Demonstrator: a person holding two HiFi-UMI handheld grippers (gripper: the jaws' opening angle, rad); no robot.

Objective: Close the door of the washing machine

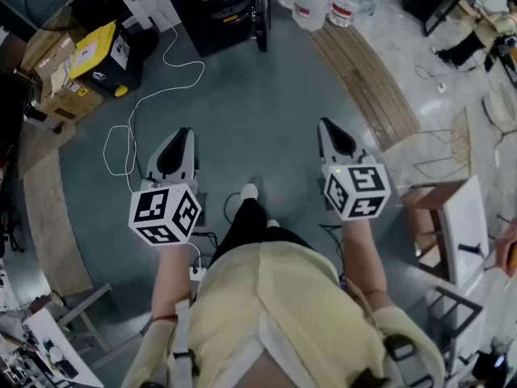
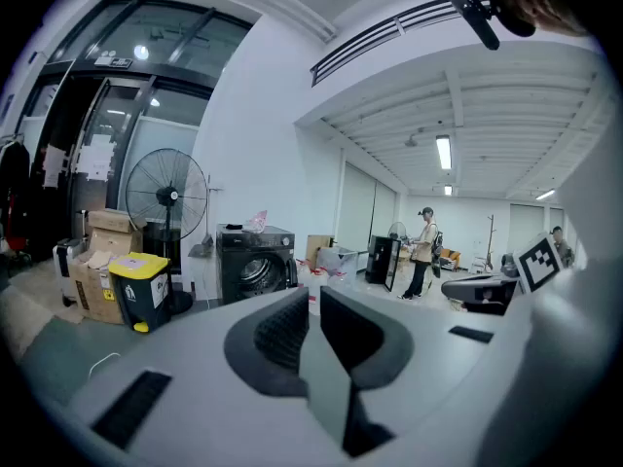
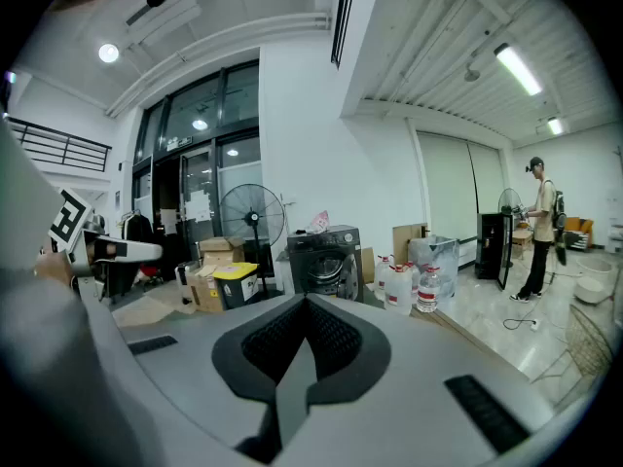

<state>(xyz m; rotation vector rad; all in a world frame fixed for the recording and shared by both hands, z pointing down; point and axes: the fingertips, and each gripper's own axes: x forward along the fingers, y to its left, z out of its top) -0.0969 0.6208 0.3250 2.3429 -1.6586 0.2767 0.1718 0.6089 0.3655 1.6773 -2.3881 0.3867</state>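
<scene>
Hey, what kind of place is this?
Likely a workshop or testing space, not a home: a washing machine stands among cardboard boxes, water jugs and a pedestal fan.

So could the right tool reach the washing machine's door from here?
Probably not yet: the right tool is well short of the door, with floor between them. Nothing stands in the way; it just needs bringing closer.
</scene>
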